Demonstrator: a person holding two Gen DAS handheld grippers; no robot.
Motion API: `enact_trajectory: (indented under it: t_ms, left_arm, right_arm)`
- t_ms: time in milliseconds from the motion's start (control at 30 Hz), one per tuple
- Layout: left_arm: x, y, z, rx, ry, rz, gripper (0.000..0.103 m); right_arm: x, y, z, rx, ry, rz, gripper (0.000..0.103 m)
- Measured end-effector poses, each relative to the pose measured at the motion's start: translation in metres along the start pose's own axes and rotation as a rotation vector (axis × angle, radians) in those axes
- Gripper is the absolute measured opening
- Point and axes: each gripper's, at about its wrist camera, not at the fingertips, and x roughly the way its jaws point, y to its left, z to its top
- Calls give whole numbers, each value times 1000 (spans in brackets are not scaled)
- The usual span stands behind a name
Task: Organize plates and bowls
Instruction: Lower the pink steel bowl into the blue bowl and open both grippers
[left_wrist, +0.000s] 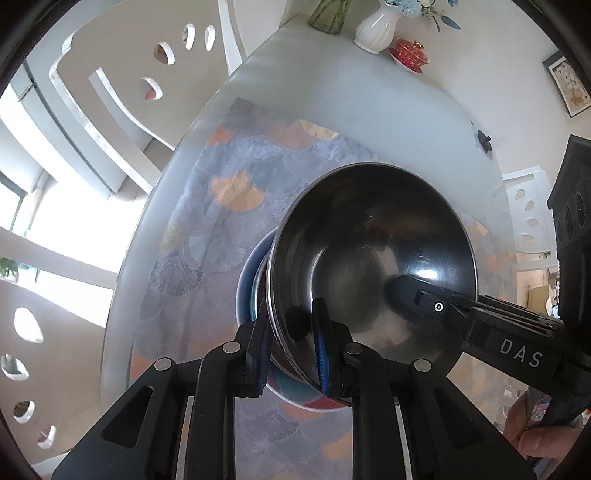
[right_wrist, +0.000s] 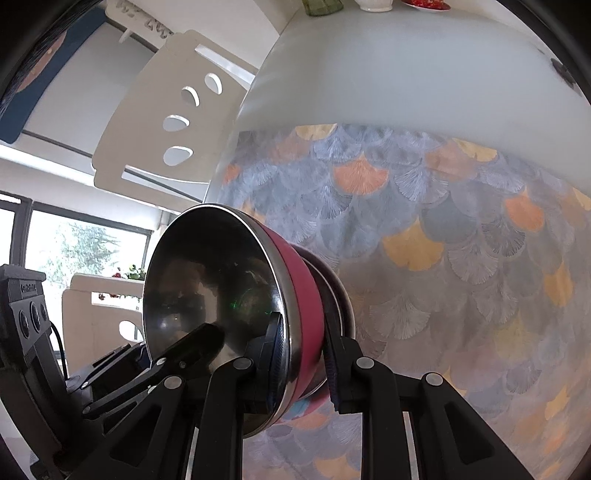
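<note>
A steel bowl (left_wrist: 373, 254) with a red outer wall (right_wrist: 291, 295) is held tilted above the patterned placemat (left_wrist: 221, 221). My left gripper (left_wrist: 291, 347) is shut on its near rim, one blue pad inside and one outside. My right gripper (right_wrist: 303, 354) is shut on the opposite rim; it shows in the left wrist view (left_wrist: 424, 299), one finger inside the bowl. A blue plate (left_wrist: 245, 284) lies under the bowl on the placemat, mostly hidden.
The grey table (left_wrist: 332, 96) carries a white vase (left_wrist: 376, 29), a green glass vase (left_wrist: 327, 14) and a red lidded cup (left_wrist: 410, 53) at its far edge. White chairs (left_wrist: 122, 74) stand along the left side. The placemat (right_wrist: 443, 240) stretches to the right.
</note>
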Motion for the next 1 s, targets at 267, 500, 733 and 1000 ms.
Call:
enact_trajectory:
  t_ms: [267,500,733,1000]
  left_arm:
    - [3,1,-3,5,5,8,19]
    - [-4,-3,-2,14,8,51,25]
    - [-24,8,4,2,-58,18,86]
    - [14,33,7,-94,5,-49,80]
  right_arm:
    - [0,-7,-4,8,-7,-6,20]
    - [-8,-12,-6,13,-17,10,20]
    - [-42,-12,-2,-30,-64,56,63]
    - [-9,-31,-6,58,-49,140,86]
